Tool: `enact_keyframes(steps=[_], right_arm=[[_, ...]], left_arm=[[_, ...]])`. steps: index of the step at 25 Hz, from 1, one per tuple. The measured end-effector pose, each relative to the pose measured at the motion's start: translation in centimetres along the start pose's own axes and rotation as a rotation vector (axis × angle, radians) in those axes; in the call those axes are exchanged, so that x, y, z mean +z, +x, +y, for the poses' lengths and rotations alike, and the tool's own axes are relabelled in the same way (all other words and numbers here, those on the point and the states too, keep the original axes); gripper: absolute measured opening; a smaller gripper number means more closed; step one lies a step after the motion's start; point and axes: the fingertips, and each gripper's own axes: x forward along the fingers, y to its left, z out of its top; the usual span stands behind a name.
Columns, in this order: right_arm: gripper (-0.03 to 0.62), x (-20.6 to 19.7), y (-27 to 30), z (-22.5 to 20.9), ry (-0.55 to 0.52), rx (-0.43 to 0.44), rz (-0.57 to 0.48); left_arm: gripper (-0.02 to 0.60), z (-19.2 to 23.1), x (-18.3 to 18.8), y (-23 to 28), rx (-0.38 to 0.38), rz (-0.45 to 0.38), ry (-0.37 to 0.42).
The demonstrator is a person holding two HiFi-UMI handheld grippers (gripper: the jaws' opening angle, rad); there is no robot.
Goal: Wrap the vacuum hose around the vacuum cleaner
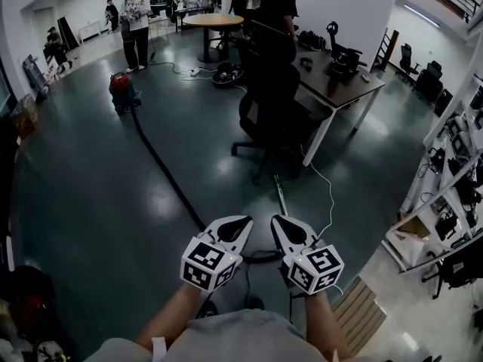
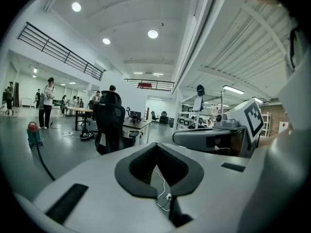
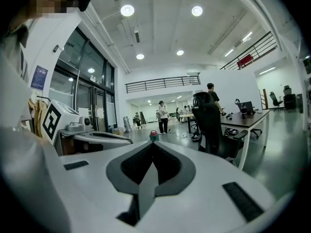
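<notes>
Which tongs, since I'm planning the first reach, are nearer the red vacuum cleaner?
Left. The vacuum cleaner stands far ahead and to the left; the left tongs are on its side, the right tongs just beyond them, rightward.

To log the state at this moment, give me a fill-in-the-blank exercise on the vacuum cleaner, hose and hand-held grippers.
1. The top of the vacuum cleaner is coloured ____.
2. Its hose lies stretched along the ____.
3. The left hand-held gripper and right hand-held gripper both have jaws ____.
Missing words: red; floor; shut.
</notes>
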Motion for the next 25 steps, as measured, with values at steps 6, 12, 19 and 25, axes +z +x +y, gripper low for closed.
enact_keyframes(steps=[6,12,19,25], right_arm=[[0.006,-0.3,-1.9,-3.2,-0.046,-0.023,0.027],[0.006,-1.6,-4.5,-7.5,-0.051,-0.034,0.059],[0.006,-3.2,-5.8,-11.8,-0.042,0.005,0.088],[0.006,-3.3,-5.2,-14.7,-0.024,-0.001,0.097]], left_arm=[[0.008,-1.0,-0.6,1.6,0.006,0.028,0.013],[0.008,-2.8,-1.3,4.7,0.01,0.069,0.031],[0.008,-3.9,-1.7,8.7,0.081,0.087,0.063],[0.008,-3.5,-1.5,10.9,0.082,0.114,0.088]])
